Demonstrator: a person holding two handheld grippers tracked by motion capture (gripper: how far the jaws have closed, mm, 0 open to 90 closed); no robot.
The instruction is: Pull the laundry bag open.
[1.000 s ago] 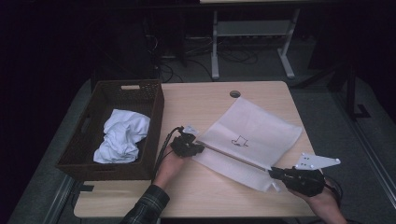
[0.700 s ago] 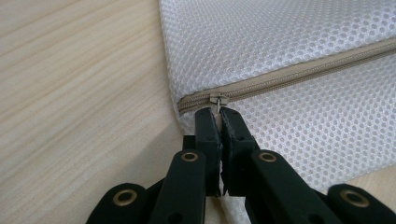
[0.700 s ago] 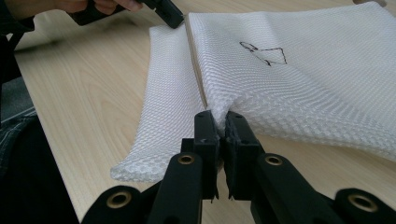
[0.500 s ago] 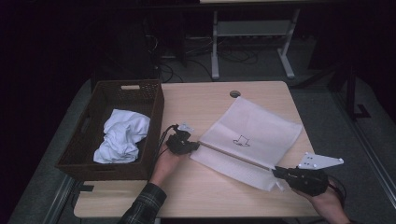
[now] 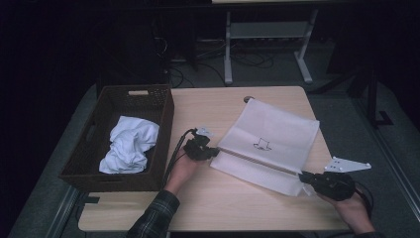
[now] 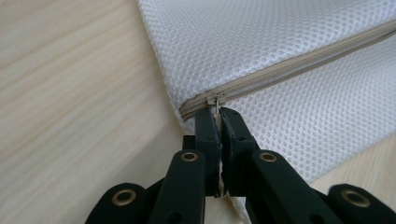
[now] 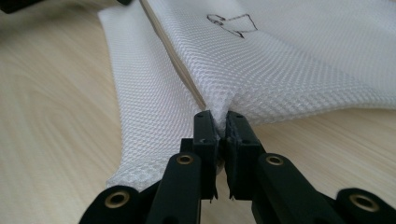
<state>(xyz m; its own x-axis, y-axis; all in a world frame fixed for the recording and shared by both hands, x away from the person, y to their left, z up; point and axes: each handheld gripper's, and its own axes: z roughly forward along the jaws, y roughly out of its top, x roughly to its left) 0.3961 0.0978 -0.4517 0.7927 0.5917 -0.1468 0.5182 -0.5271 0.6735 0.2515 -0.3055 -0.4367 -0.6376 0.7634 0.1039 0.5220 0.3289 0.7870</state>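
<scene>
Two grippers: both are pinching the same white mesh bag [image 5: 270, 144], which is lying flat on the table [image 5: 218, 208] right of the basket.
Right gripper [image 7: 218, 122]: nearest the person, its jaws are pressing together on the bag's near corner, bunching the mesh just beside the zipper's [image 7: 177, 60] end — compared with a second ago it is sitting slightly lower and closer to the table edge, drawing the zipper line taut.
Left gripper [image 6: 216, 114]: its jaws are clamping the zipper pull [image 6: 215, 101] at the bag's left end, barely shifting meanwhile.
Meaning: the bag is looking braced for unzipping — the zip is not yet opening.
Basket [image 5: 163, 106]: farther left, it is holding a crumpled white garment [image 5: 130, 148], likely waiting for the bag.
</scene>
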